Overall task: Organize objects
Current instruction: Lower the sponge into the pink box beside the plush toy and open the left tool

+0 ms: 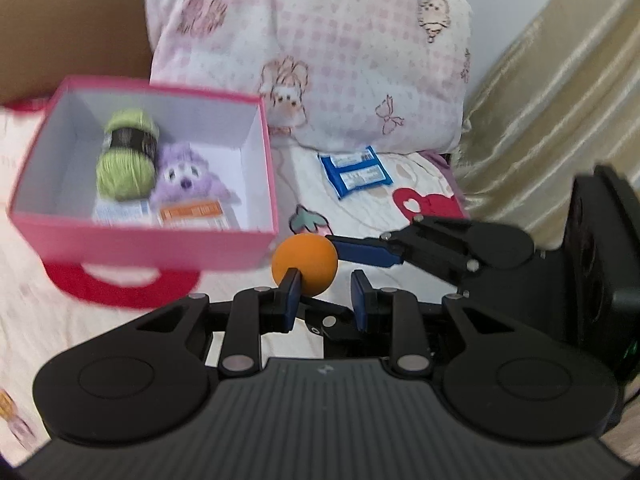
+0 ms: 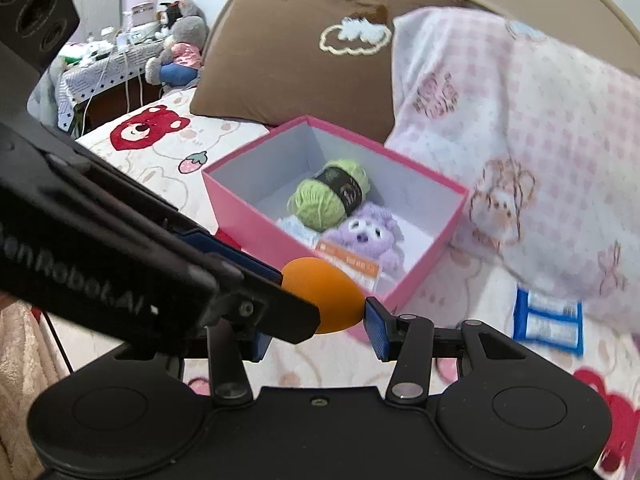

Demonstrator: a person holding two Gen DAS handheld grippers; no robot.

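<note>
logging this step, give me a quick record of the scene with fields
surface: bed sheet, printed
pink box: open; holds green yarn, purple plush, flat packets
orange ball: between right gripper pads, by the box's near corner
left gripper: jaws apart, nothing between, close beside the ball
blue packet: on the sheet, outside the box

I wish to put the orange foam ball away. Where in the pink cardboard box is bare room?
Bare floor lies between the purple plush toy and the wall of the pink cardboard box that faces the checked pillow. Around the green yarn ball and flat packets it is crowded.
</note>
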